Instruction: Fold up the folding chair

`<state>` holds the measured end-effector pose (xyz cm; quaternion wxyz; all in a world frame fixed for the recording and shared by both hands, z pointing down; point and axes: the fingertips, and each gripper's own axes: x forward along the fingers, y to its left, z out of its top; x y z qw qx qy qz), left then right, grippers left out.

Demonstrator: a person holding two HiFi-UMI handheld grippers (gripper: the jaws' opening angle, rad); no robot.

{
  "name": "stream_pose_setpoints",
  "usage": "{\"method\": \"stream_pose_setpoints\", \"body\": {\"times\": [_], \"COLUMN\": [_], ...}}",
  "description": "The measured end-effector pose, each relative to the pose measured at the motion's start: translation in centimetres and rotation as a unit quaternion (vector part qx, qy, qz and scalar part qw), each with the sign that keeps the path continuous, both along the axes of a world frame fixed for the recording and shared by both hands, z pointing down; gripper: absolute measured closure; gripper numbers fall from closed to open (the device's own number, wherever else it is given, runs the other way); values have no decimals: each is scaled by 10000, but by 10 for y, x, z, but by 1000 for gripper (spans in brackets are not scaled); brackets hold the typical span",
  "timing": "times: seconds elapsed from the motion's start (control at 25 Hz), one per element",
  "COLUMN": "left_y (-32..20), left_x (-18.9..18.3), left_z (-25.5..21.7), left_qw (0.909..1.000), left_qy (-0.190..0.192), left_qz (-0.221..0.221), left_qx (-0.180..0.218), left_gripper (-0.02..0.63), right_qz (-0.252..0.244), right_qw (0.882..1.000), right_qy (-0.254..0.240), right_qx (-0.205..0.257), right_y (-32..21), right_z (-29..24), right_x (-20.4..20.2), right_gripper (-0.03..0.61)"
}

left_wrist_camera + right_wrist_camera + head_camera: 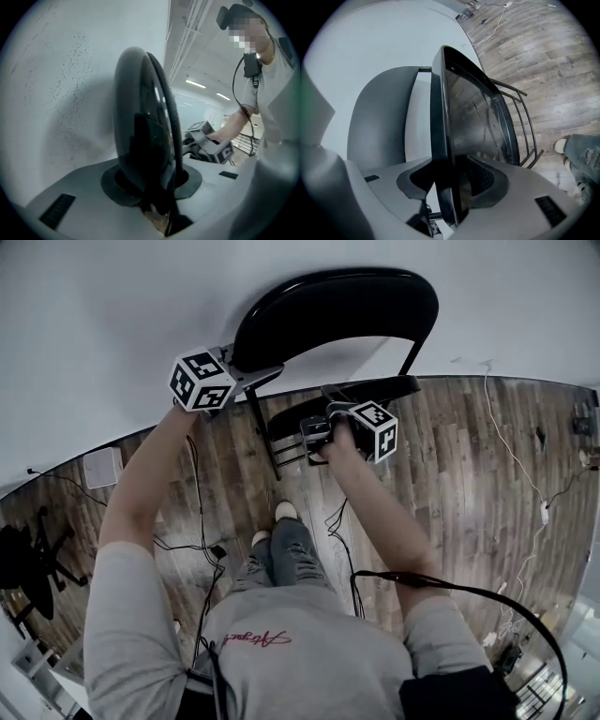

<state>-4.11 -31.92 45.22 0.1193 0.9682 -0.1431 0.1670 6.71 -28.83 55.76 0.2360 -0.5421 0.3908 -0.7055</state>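
The black folding chair stands against the white wall, its backrest (337, 306) upright and its seat (375, 388) tipped up close to it. My left gripper (258, 374) is shut on the backrest's left edge; in the left gripper view the glossy backrest (140, 131) fills the space between the jaws of the left gripper (150, 197). My right gripper (323, 418) is at the seat's front edge. In the right gripper view the seat (473, 126) stands edge-on between the jaws of the right gripper (450, 197), and the ribbed pad (485, 180) beside it shows uncovered. The backrest (377, 122) lies behind.
The chair's thin black legs (525, 136) stand on the wooden floor (450, 474). Cables (511, 451) trail over the floor on the right and by my feet (272, 526). A dark office chair (33, 563) sits at the far left, with a white box (101, 468) near the wall.
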Motion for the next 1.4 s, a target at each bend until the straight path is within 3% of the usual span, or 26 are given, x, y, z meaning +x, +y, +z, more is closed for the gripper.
{"method": "stream_pose_setpoints", "body": {"times": [0.4, 0.64, 1.04, 1.16, 1.32, 1.4], "left_y": [-3, -51, -62, -62, -63, -62], "left_x": [-1, -15, -16, -15, -21, -31], "left_z": [-8, 16, 14, 14, 25, 30], "left_qw": [9998, 9993, 9991, 9995, 9991, 9982], "left_qy": [-151, -148, -136, -165, -298, -130], "left_qz": [85, 164, 378, 270, -167, -546], "left_qx": [68, -294, -102, 55, 270, 231], "left_gripper": [506, 506, 505, 477, 389, 379], "right_qz": [-375, -449, -377, -583, -958, -1135], "right_qw": [9988, 9989, 9991, 9983, 9911, 9849], "right_qy": [-165, -107, -55, -49, 61, 339], "right_qx": [283, -18, -186, 47, 920, 1266], "right_y": [-14, -64, -92, -90, -89, -85], "right_z": [-8, 13, 17, 15, 5, 0], "right_x": [-11, -27, -33, -33, -35, -34], "right_gripper": [382, 377, 368, 367, 353, 348]}}
